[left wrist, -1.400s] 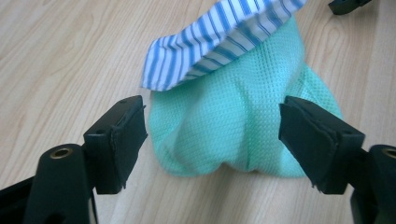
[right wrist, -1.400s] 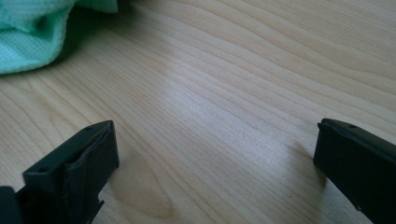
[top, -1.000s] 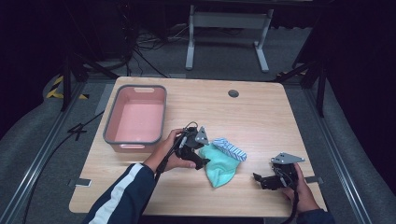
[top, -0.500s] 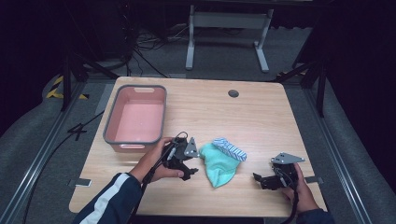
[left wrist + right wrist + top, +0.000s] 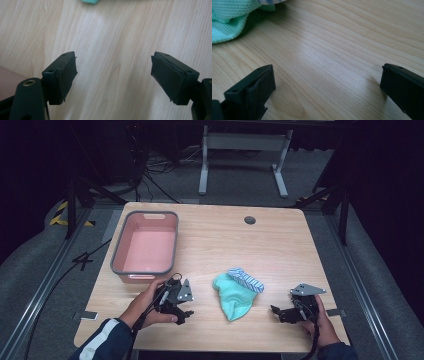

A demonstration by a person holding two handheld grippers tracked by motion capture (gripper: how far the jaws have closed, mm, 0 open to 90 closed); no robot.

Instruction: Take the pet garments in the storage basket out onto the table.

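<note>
Socks [image 5: 236, 292] lie between left gripper [image 5: 181, 306] and right gripper [image 5: 281, 313], untouched.

The left gripper [image 5: 184, 312] sits low at seven o'clock, jaws spread wide with nothing between them. The right gripper [image 5: 276, 311] rests at five o'clock, jaws likewise wide and empty.

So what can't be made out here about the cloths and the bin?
- Green cloth: cut off by the top edge in the left gripper view and by the left edge in the right gripper view.
- Striped cloth: high view, too small to tell what it is.
- Pink bin: high view, near wall hides the floor strip behind it.
</note>
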